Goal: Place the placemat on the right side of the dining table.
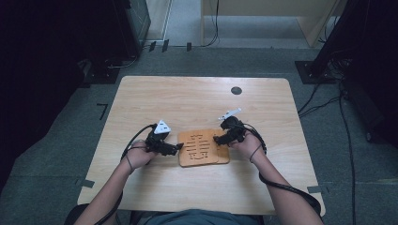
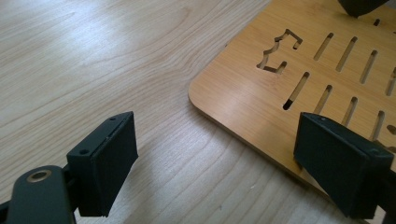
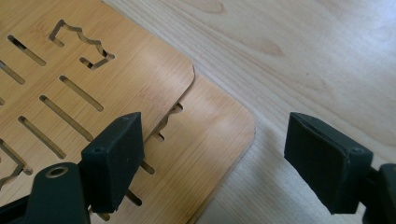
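Bamboo slotted boards (image 1: 199,148), two stacked flat and offset, run left-right between wide-open left gripper (image 1: 177,148) and right gripper (image 1: 217,139).

Two slotted bamboo boards lie flat near the middle of the table, stacked. Upper board (image 1: 199,147): light brown, rounded corners, cut through with parallel slots and a crown-like cutout near one edge. Lower board (image 3: 210,140): same wood, same slot pattern, offset so one side strip and a rounded corner show past the upper board's edge. Both rest level, face up.
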`<state>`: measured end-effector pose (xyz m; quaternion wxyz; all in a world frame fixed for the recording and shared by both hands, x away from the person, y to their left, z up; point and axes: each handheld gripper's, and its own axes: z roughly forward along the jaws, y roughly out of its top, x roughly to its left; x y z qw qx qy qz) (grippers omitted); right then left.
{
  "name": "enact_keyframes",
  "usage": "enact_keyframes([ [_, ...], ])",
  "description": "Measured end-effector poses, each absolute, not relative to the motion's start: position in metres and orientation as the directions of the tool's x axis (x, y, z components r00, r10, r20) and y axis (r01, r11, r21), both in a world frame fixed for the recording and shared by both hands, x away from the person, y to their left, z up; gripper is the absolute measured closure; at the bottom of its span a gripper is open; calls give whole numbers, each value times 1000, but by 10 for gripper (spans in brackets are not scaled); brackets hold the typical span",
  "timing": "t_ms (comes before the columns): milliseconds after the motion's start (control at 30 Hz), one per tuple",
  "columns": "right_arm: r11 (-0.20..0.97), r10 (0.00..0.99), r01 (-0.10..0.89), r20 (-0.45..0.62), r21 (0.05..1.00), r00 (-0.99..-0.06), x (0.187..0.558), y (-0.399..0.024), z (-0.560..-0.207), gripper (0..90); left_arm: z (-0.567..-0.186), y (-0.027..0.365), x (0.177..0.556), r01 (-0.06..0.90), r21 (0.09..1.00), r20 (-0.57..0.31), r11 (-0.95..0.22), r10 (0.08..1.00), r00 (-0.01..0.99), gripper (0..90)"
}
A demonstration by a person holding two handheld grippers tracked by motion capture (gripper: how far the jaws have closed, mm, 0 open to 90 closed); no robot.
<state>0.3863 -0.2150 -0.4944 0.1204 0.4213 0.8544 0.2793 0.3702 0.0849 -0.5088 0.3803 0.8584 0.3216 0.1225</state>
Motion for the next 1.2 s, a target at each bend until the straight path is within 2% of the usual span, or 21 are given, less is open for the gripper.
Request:
enact_keyframes([
  [300,489,775,622,23,612,-632,382,-213,-488,217,-509,85,371,464,733,-39,-497,650,759,125],
  [1200,492,745,608,61,623,-665,373,-198,-480,222,-513,86,371,484,716,-47,-504,657,753,125],
])
